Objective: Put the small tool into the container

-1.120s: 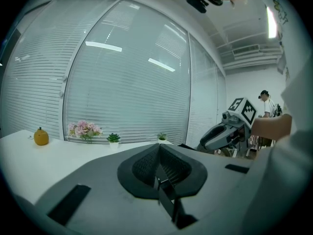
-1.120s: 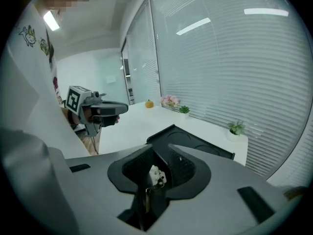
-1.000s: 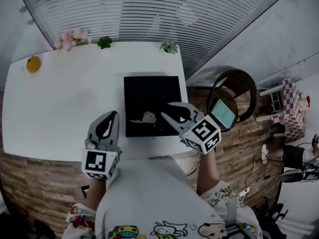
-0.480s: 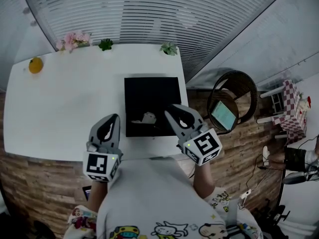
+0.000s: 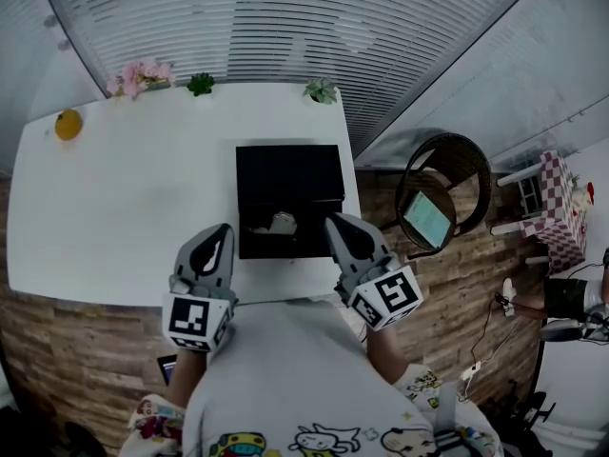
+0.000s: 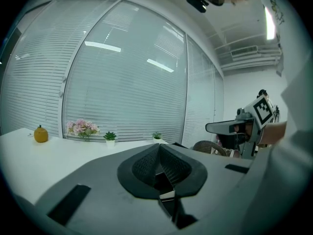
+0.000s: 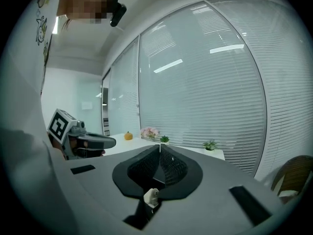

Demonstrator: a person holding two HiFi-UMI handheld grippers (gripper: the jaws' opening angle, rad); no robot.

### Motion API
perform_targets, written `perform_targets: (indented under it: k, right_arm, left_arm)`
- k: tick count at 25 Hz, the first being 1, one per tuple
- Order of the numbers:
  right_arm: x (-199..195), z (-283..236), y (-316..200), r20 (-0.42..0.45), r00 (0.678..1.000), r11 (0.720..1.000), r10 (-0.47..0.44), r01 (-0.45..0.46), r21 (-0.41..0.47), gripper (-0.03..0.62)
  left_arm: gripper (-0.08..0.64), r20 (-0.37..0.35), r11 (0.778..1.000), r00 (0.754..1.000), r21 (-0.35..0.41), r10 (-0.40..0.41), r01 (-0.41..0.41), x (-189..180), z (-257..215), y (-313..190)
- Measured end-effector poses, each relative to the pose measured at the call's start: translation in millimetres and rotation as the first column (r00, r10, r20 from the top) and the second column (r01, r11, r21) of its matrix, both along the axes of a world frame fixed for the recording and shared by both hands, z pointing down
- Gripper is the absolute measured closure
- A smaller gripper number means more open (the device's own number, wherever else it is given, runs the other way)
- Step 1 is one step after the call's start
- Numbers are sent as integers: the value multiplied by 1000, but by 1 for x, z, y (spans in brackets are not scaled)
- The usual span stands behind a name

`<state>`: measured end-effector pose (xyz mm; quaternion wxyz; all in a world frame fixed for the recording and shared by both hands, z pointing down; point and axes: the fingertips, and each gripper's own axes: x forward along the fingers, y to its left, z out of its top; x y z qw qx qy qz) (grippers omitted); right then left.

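Observation:
A black square container sits on the white table, near its right end. A small pale tool lies inside it, close to the near wall. My left gripper hovers over the table's front edge, left of the container; its jaws are shut and hold nothing. At the container's near right corner, my right gripper is also shut and empty. Both are level and point out across the table toward the blinds. Each gripper view shows the other gripper off to one side.
An orange fruit, pink flowers and two small green plants line the table's far edge. A wicker chair with a lit screen stands right of the table. The person's torso fills the near foreground.
My right gripper has drawn back from over the container toward the person, to its near right corner. The left gripper has hardly moved. The tool stays in the container.

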<state>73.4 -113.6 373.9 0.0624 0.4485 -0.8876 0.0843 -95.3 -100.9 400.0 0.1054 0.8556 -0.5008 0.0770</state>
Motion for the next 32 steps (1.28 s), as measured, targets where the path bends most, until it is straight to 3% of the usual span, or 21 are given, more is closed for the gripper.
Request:
perform_targets:
  k: [19,32]
  right_arm:
    - [11,11,-4,-36,996,997,78,-78,3,592]
    - [15,15,-11,13,996,996,90,-90,-27,592]
  left_arm:
    - [555,-7,999,1000,-32,4,-4,1,12,1]
    - [555,-7,999,1000,-53,2,-2,2,13,-4]
